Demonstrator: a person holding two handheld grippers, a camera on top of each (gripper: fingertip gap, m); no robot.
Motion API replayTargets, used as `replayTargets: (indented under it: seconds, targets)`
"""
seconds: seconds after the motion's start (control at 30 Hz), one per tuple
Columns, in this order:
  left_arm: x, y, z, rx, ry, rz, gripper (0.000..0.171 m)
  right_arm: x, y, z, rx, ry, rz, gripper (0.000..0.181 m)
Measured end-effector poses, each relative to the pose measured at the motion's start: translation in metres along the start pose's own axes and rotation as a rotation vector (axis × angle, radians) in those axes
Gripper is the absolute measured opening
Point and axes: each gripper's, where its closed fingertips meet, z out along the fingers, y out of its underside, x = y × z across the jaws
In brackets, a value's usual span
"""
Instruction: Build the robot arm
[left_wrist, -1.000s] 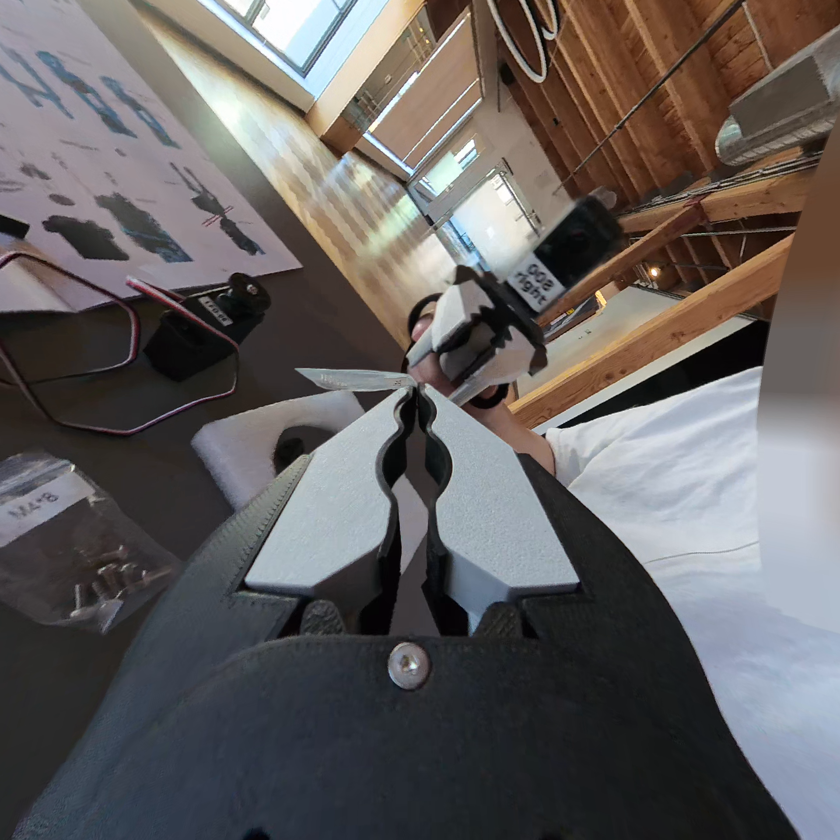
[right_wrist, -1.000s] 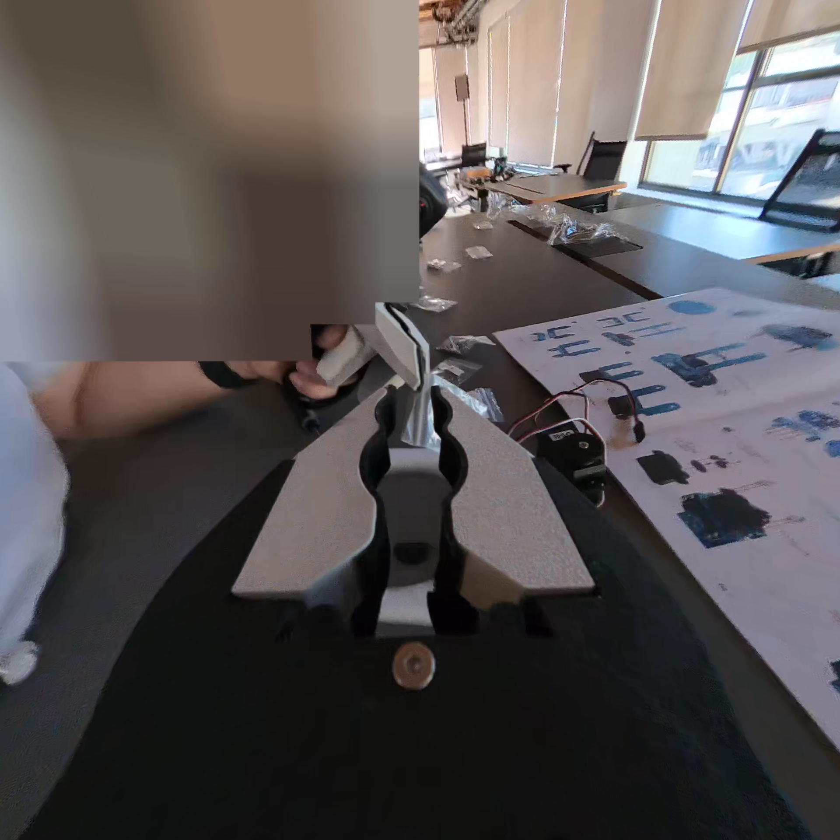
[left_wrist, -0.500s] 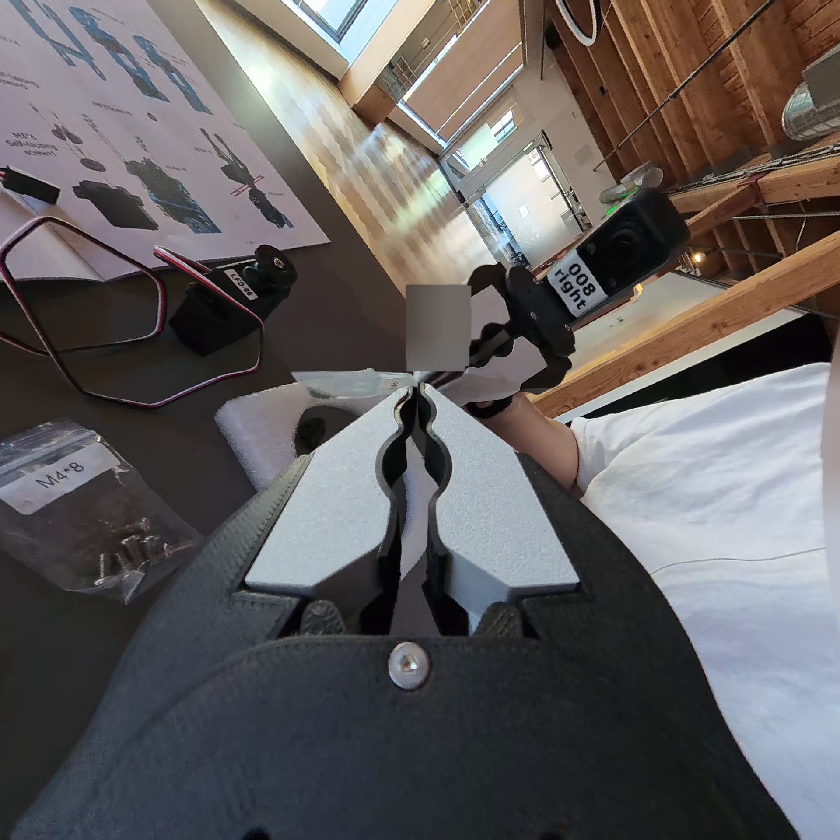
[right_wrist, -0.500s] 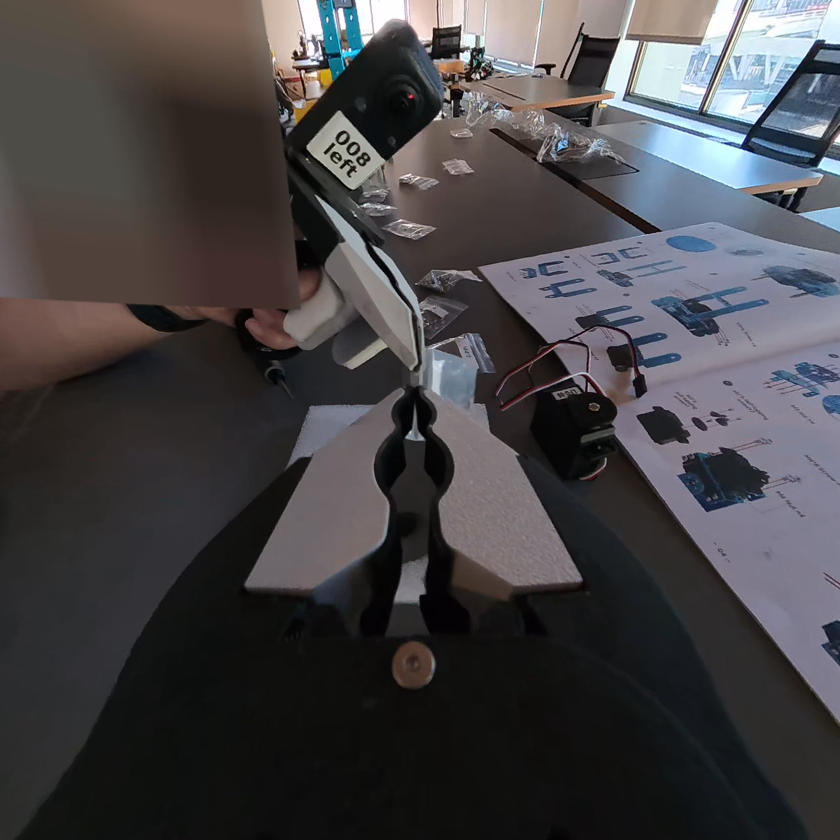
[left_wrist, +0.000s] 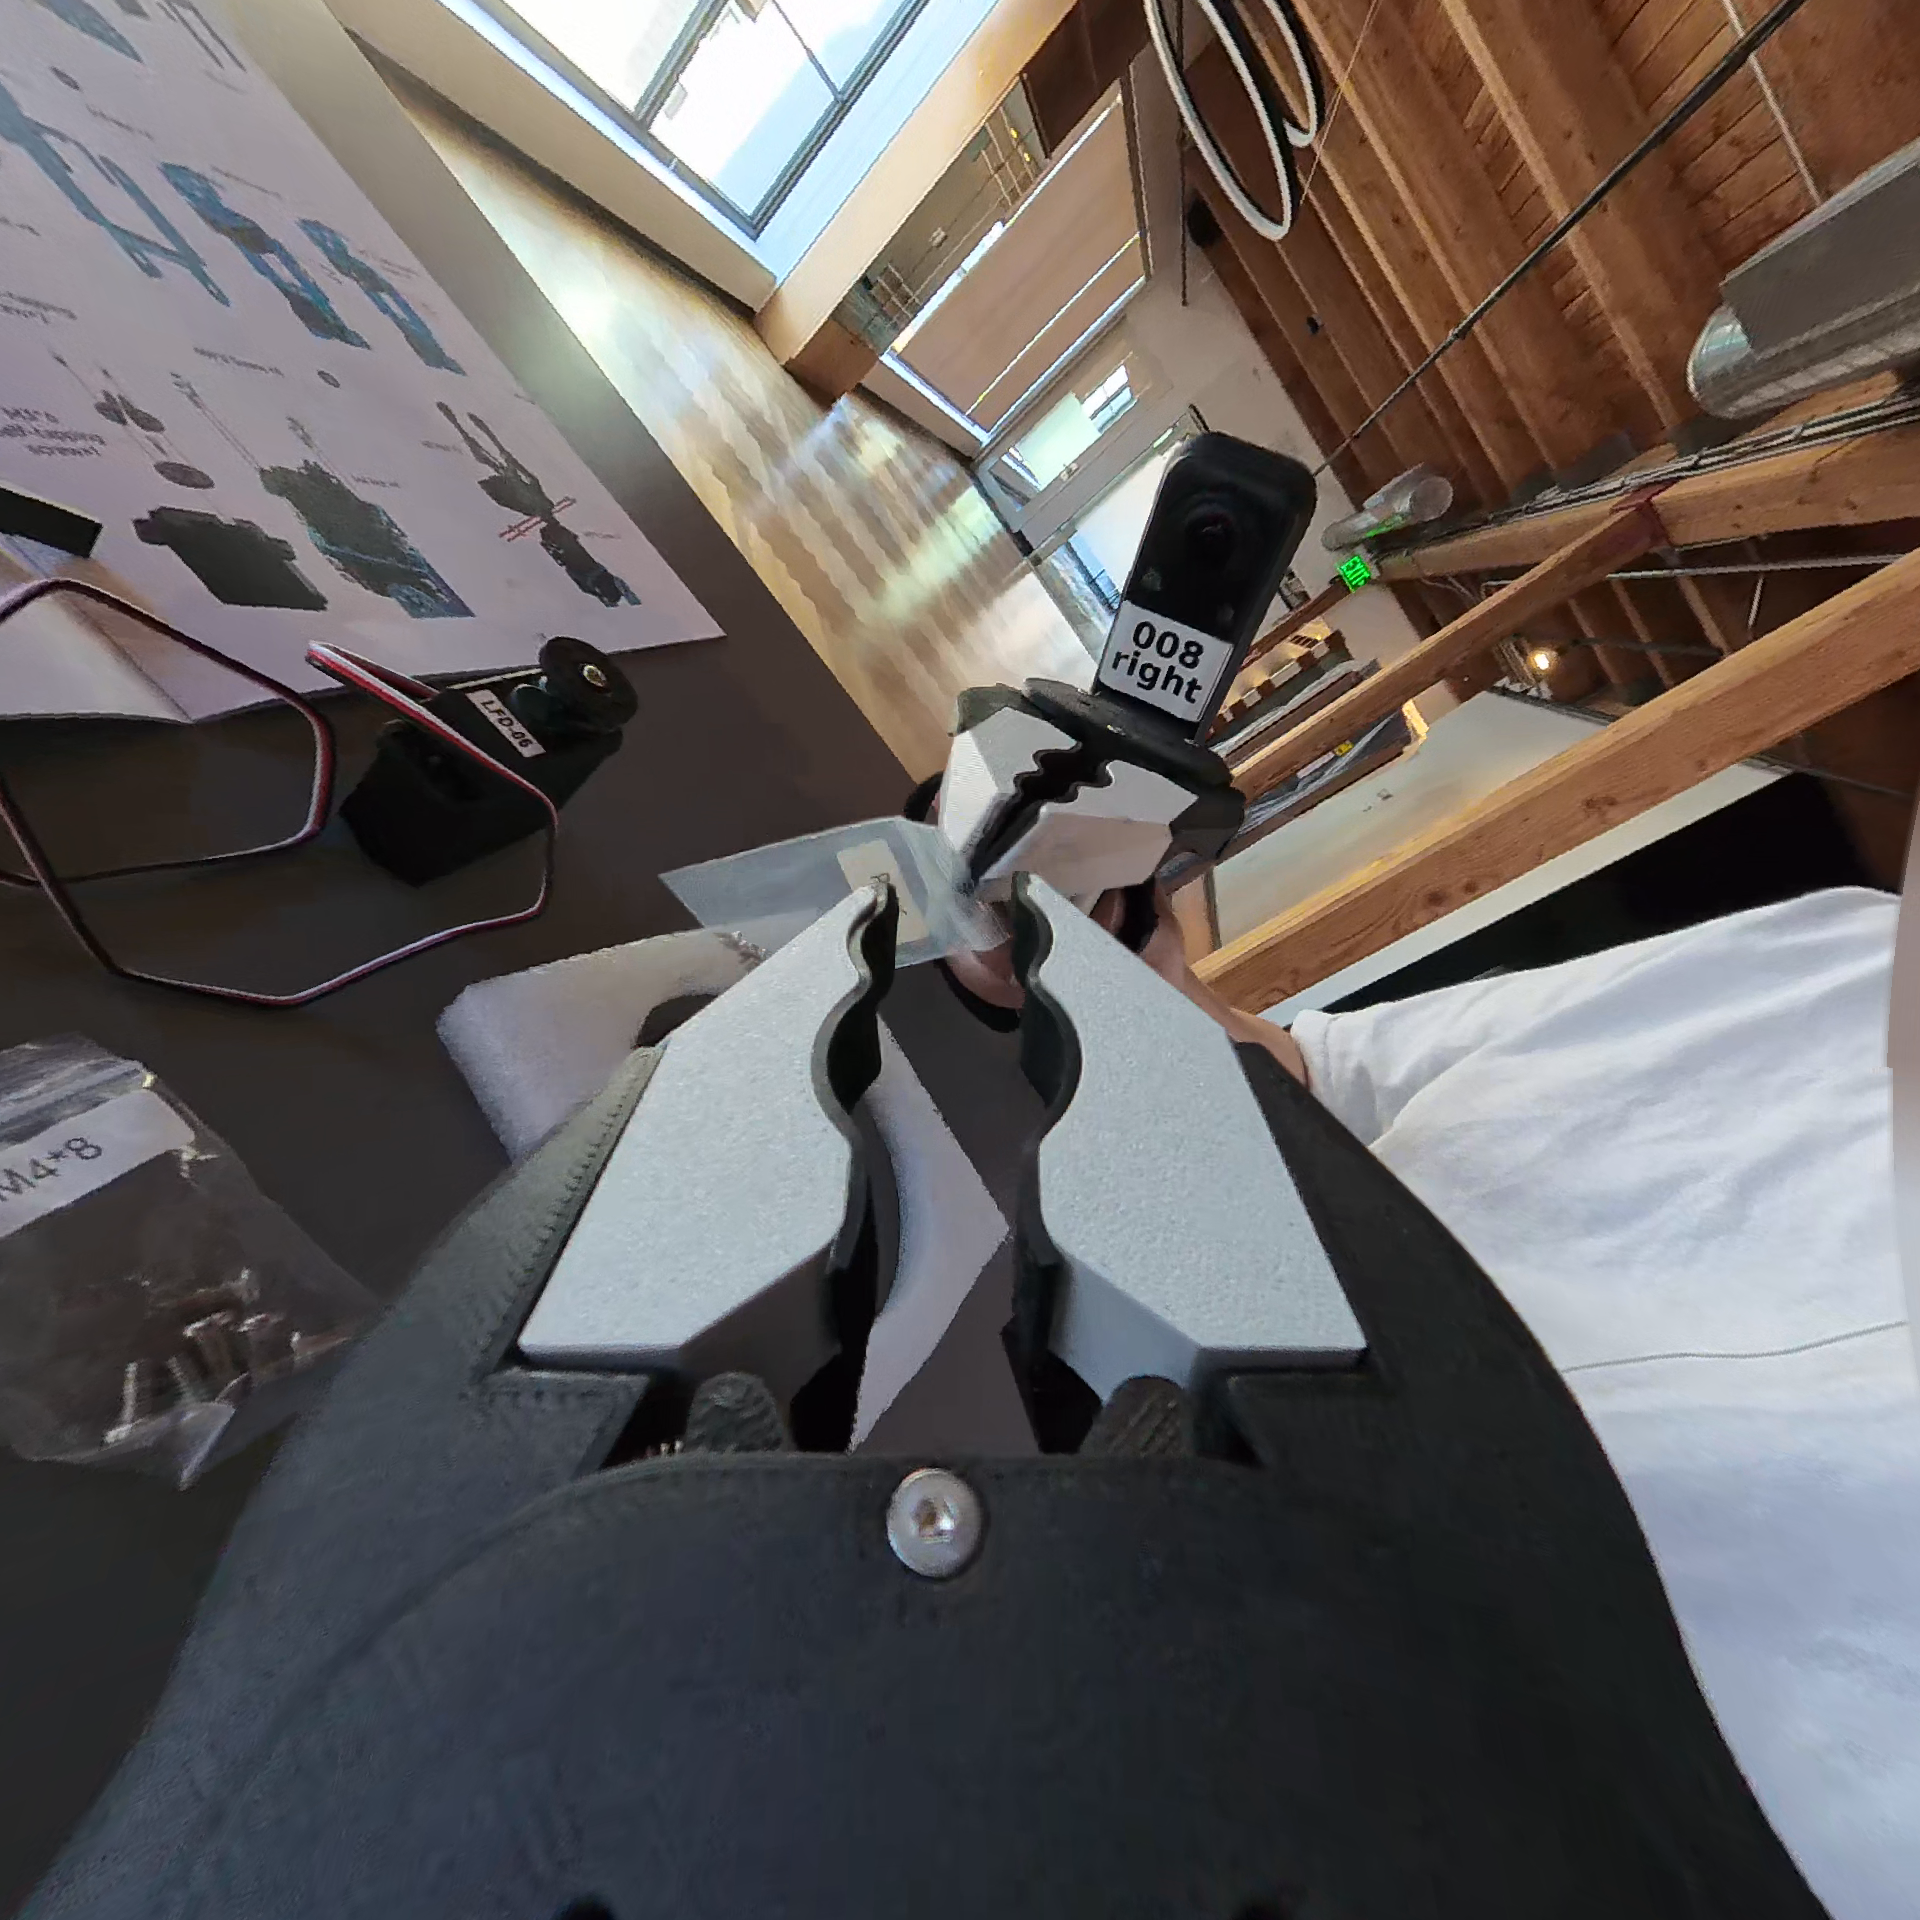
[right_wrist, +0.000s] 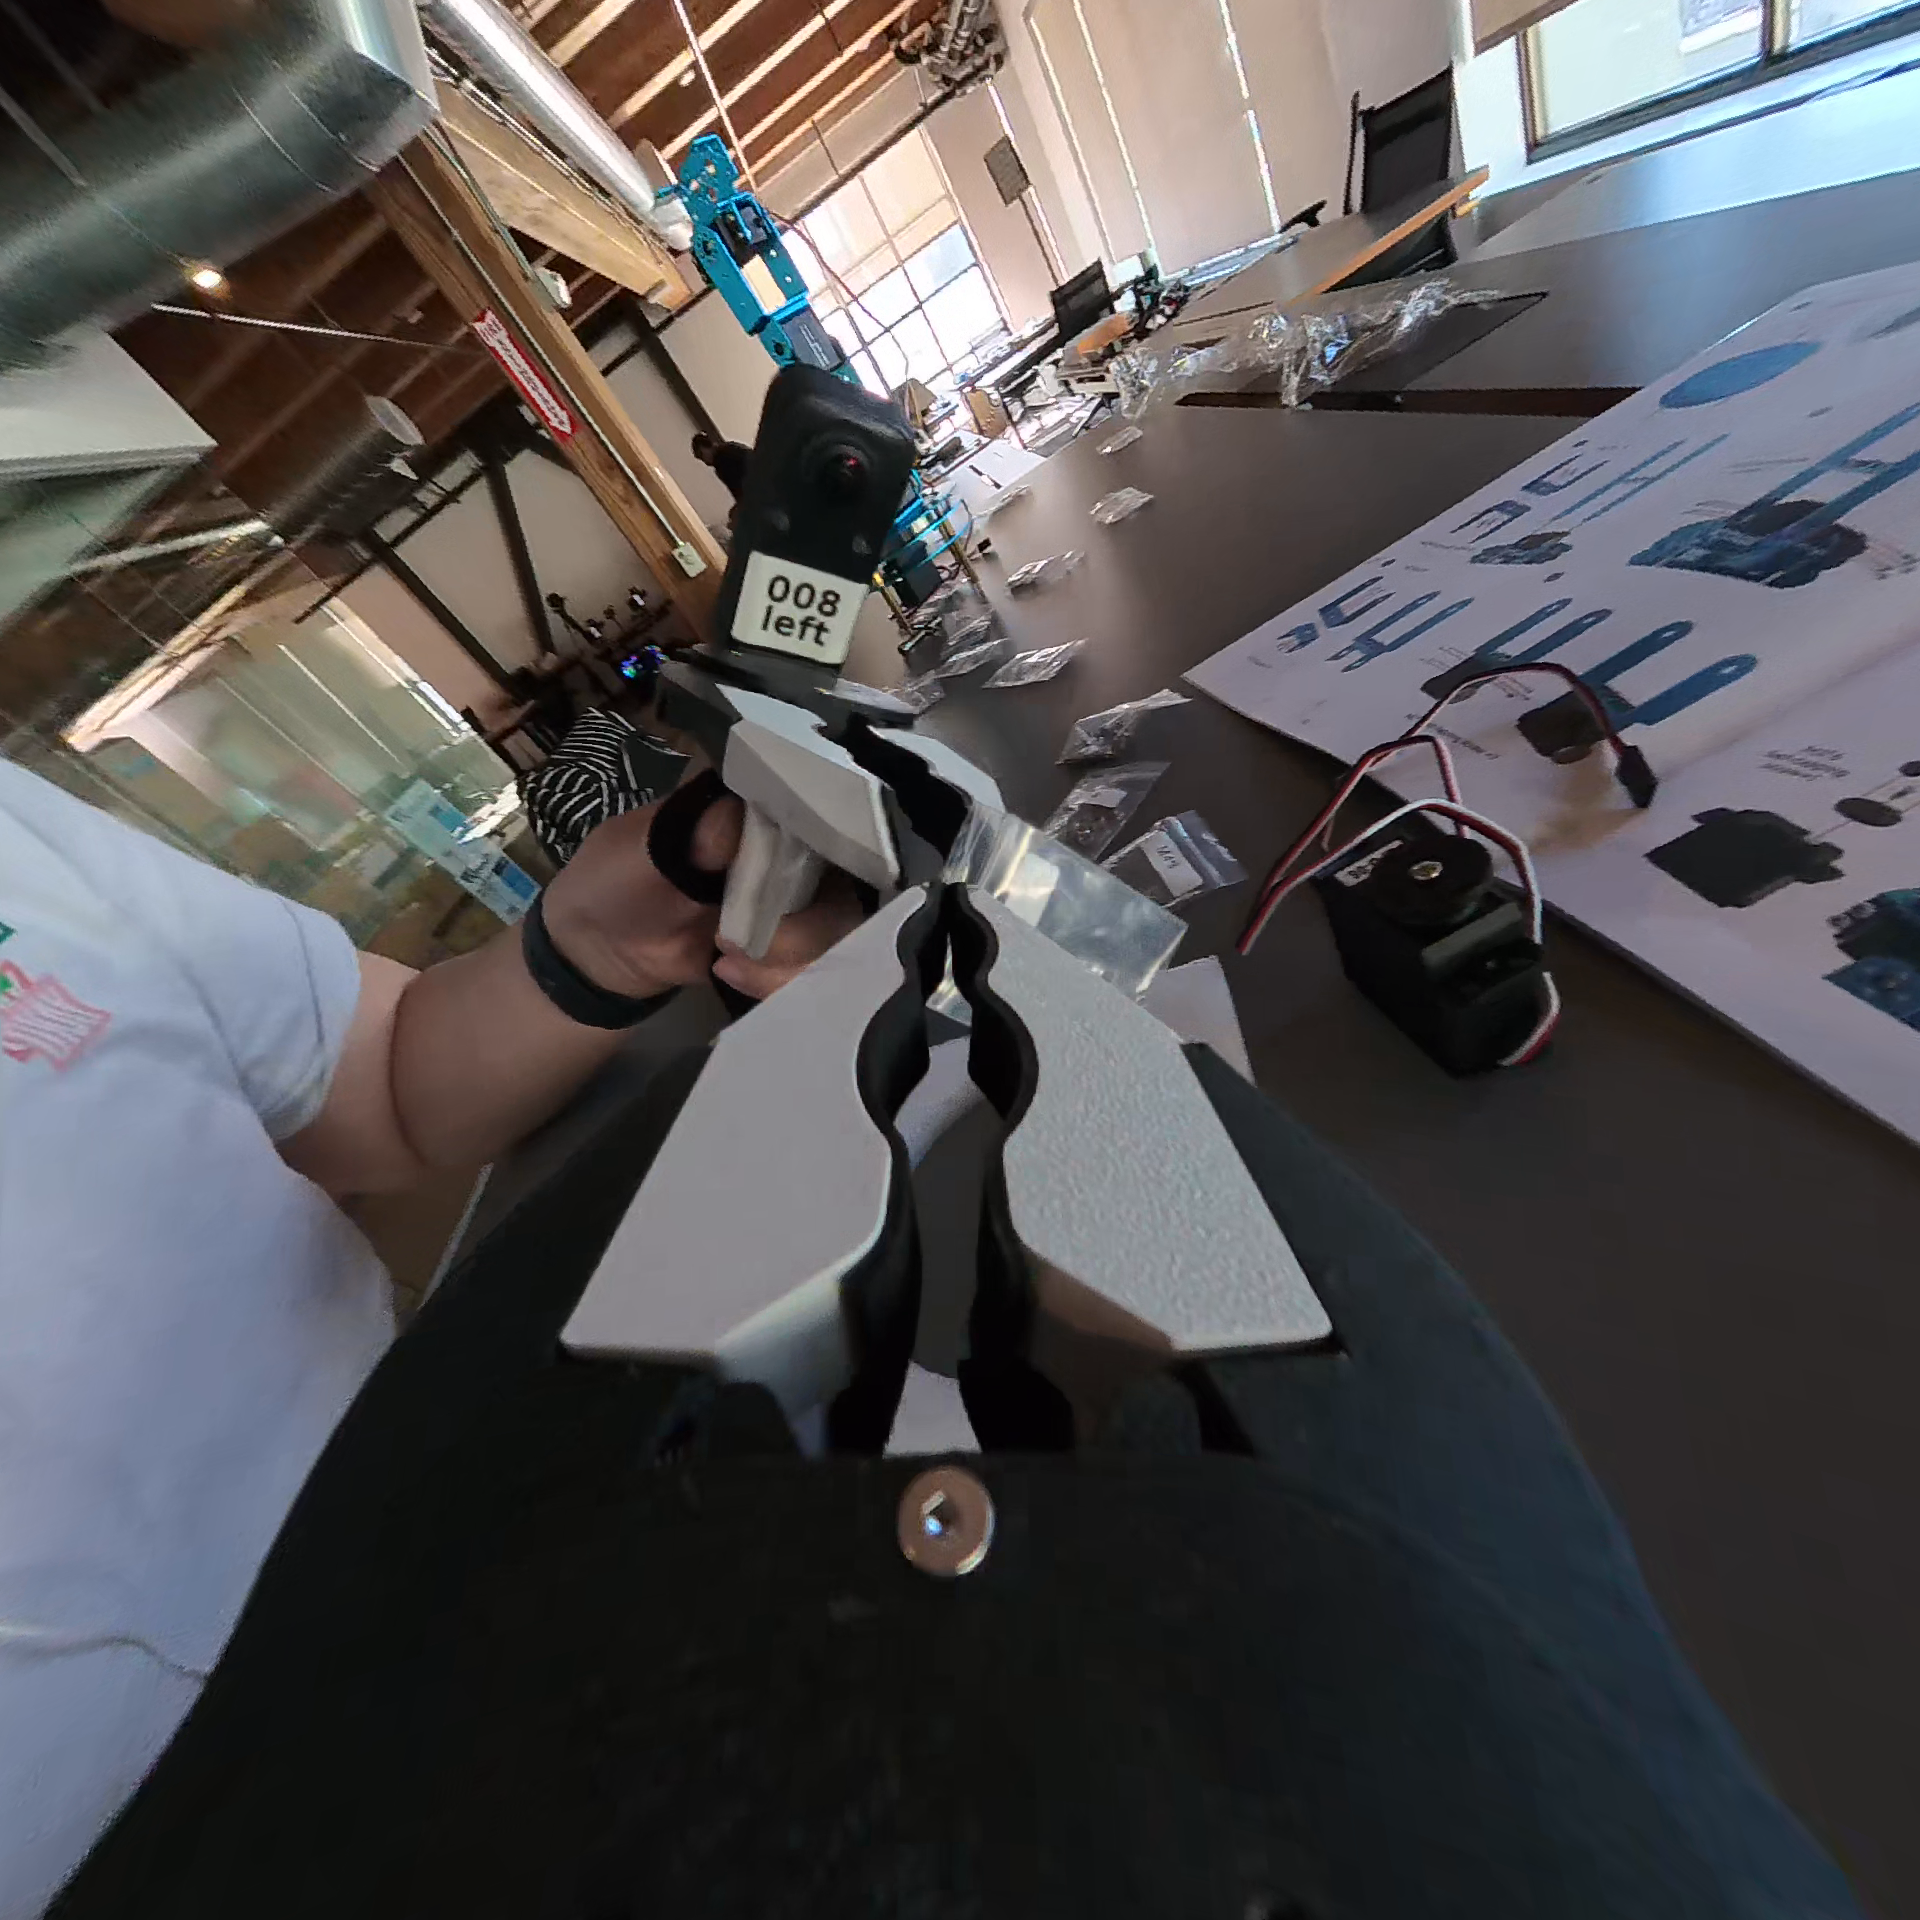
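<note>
- Both tongs meet at one small clear bag (left_wrist: 831, 883): my left gripper (left_wrist: 951, 914) has just let go and stands open.
- My right gripper (right_wrist: 951, 896) is closed on the bag's edge alone, at 12 o'clock, above the white foam (left_wrist: 540, 1029).

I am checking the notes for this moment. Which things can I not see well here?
- Small clear bag: contents unclear, left wrist view; the shut right claw and open left claw cover part.
- White foam block: left wrist view, partly behind the left claw.
- Screw bag: left wrist view, cut by the left edge.
</note>
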Motion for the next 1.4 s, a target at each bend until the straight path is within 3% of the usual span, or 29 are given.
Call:
replayTargets:
  seconds: [0.23, 0.5, 0.6, 0.7, 0.97, 1.13, 1.4]
  targets:
    - [0.007, -0.003, 0.000, 0.030, 0.071, -0.026, 0.003, -0.005, -0.005, -0.001, 0.046, -0.126, 0.187, 0.000]
    - [0.009, -0.002, -0.001, 0.009, 0.088, -0.012, 0.000, -0.007, -0.005, -0.003, 0.056, -0.217, 0.333, 0.000]
    - [0.006, 0.000, 0.000, 0.000, 0.061, -0.013, 0.000, -0.005, -0.003, -0.002, 0.045, -0.184, 0.275, 0.000]
    - [-0.003, 0.003, 0.000, -0.019, -0.003, 0.000, 0.000, -0.004, 0.001, 0.000, 0.007, -0.131, 0.191, 0.013]
    - [-0.011, 0.011, 0.003, -0.055, -0.062, 0.006, 0.000, 0.008, 0.013, 0.003, -0.081, 0.040, 0.001, 0.013]
    - [-0.013, 0.012, 0.002, -0.067, -0.090, 0.024, 0.000, 0.011, 0.017, 0.001, -0.111, 0.047, -0.007, 0.000]
    - [-0.026, 0.019, -0.001, -0.132, -0.210, 0.102, 0.000, 0.026, 0.017, -0.004, -0.119, 0.158, -0.025, 0.000]
